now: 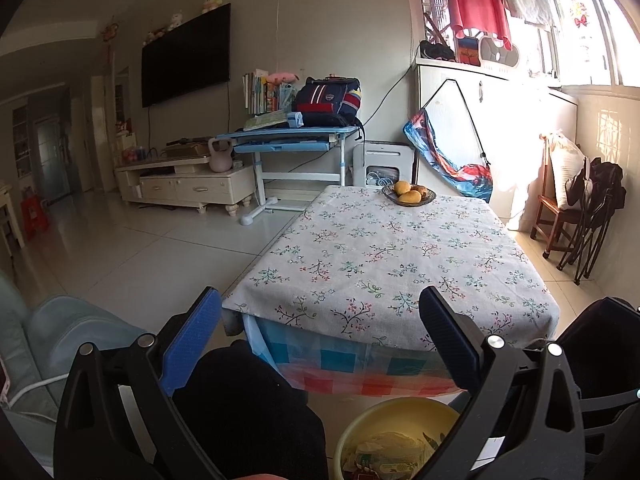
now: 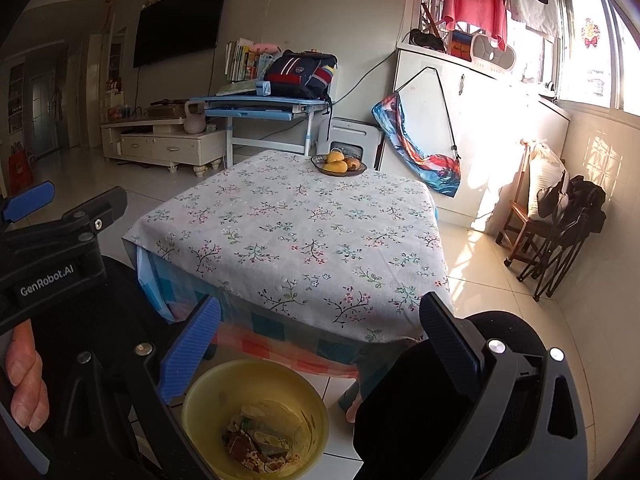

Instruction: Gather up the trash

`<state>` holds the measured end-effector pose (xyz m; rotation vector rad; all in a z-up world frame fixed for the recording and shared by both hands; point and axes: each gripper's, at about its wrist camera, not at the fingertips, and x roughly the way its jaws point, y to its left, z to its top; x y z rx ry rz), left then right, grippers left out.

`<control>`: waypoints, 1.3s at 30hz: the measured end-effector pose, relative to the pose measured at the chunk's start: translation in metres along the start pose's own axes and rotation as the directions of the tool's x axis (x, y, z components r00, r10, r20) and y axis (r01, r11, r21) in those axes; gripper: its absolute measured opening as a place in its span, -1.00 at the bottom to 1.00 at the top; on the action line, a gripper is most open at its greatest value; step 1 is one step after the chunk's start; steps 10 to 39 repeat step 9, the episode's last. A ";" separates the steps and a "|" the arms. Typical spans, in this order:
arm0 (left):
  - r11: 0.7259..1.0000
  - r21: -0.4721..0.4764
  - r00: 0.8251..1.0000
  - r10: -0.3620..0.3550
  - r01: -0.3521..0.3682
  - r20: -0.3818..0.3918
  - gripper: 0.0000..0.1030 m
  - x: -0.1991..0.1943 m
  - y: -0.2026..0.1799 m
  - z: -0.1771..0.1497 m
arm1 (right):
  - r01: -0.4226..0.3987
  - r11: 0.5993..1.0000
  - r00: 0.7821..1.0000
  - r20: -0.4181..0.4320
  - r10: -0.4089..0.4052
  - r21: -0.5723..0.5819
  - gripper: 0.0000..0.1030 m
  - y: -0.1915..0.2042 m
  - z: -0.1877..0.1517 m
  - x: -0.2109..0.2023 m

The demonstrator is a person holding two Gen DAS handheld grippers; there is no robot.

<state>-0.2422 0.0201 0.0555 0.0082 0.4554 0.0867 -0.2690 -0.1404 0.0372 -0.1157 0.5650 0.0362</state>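
Floral table (image 2: pixel 288 232), yellow bin (image 2: pixel 208 396) below edge

Both mounted low at the near edge of the floral-cloth table (image 1: pixel 384 256), aimed forward across it toward the far wall. Left wrist view centred on the near edge; right wrist view further right, angled leftward. Shared: table (image 2: pixel 288 236), fruit plate (image 1: pixel 409 195), yellow bin (image 2: pixel 256 416) below.

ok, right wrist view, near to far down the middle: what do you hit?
Yellow bin with trash in it → table in a floral cloth → fruit bowl at its far edge → white appliance against the wall. Both grippers open, holding nothing.
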 end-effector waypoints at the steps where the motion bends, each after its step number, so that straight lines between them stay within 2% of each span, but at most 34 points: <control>1: 1.000 -0.012 1.000 -0.011 0.011 -0.013 0.86 0.003 0.004 -0.002 | 0.001 1.000 1.000 -0.001 -0.001 -0.003 0.85 0.000 0.000 0.001; 5: 0.997 -0.069 0.994 -0.044 0.037 -0.096 0.86 0.018 0.021 -0.008 | 0.000 1.000 1.000 -0.007 0.000 -0.006 0.85 0.003 0.002 0.001; 9: 0.996 -0.087 0.995 -0.035 0.027 -0.093 0.86 0.019 0.036 -0.015 | 0.002 1.000 1.000 -0.030 -0.002 0.003 0.85 0.000 0.004 0.006; 39: 0.996 -0.087 0.995 -0.035 0.027 -0.093 0.86 0.019 0.036 -0.015 | 0.002 1.000 1.000 -0.030 -0.002 0.003 0.85 0.000 0.004 0.006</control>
